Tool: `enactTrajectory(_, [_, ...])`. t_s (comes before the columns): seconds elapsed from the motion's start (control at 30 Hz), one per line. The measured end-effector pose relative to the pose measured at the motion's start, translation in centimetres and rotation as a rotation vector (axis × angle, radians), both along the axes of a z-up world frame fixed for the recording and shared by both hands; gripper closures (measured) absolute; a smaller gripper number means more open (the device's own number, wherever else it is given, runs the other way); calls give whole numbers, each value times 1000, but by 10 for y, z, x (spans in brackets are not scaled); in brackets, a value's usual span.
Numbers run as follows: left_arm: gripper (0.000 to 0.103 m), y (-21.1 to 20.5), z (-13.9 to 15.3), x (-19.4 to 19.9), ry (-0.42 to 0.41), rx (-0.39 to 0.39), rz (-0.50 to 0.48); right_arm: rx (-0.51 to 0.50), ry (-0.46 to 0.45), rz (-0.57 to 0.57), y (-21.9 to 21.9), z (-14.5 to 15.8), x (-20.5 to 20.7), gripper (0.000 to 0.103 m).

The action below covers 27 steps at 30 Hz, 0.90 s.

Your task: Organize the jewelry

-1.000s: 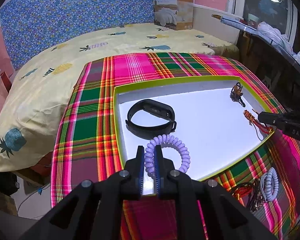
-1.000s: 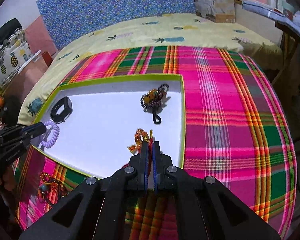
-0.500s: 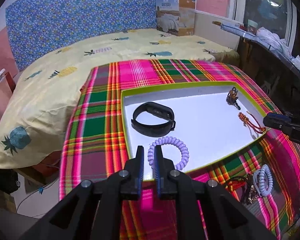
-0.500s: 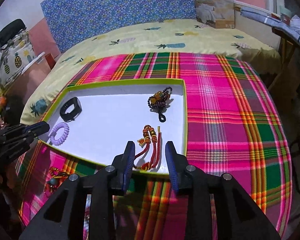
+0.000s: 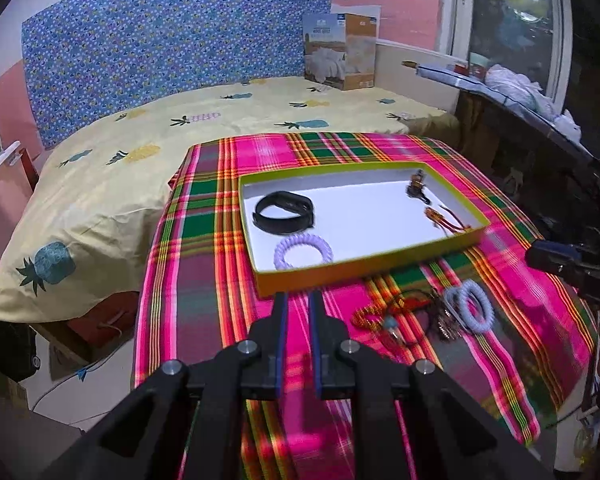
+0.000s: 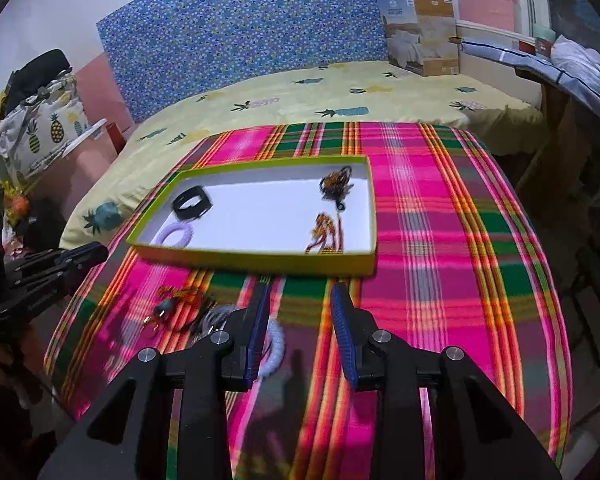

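Green-rimmed tray (image 5: pixel 364 270) on plaid-covered desk (image 5: pixel 204 280) holds 4 pieces: black band (image 5: pixel 284 212) far left, lilac coil bracelet (image 5: pixel 303 252) near left, dark beaded piece (image 6: pixel 336 184) far right, red-orange cord bracelet (image 6: pixel 326 232) near right. Loose jewelry pile (image 5: pixel 428 312) lies nearer than tray. Left tongs (image 5: pixel 298 300) slightly parted, empty. Right tongs (image 6: pixel 300 292) have just been opening, empty.

both grippers empty: left gripper (image 5: pixel 298 300) slightly parted, right gripper (image 6: pixel 300 288) seemingly wider

Plaid cloth (image 5: pixel 204 248) is woven and matt; the tray (image 5: pixel 364 268) looks like smooth cardboard, wristband (image 5: pixel 285 211) maybe matt rubber.
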<state>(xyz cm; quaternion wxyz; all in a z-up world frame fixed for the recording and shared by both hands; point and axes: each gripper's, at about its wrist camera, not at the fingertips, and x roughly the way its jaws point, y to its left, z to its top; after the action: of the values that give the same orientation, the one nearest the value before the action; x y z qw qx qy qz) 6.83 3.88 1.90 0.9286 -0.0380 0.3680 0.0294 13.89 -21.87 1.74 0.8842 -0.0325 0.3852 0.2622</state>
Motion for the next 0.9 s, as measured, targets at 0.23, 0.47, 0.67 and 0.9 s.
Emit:
enactTrajectory(0.23, [92,-13,2,-28,-7,-17,-30,19,-1,-8,-6,-1,-33,71])
enactTrajectory(0.47, [92,-23,2,-36,-6,-30,-52,23,5,-2,-4,-5,-44,71])
enactTrajectory(0.67, [92,-28,-1,-34,3,-41,-60,24,12,2,-4,-9,-43,71])
enactTrajectory(0.9, [92,-31,-7,-28,22,-55,-72,19,27,7,-2,-15,-38,71])
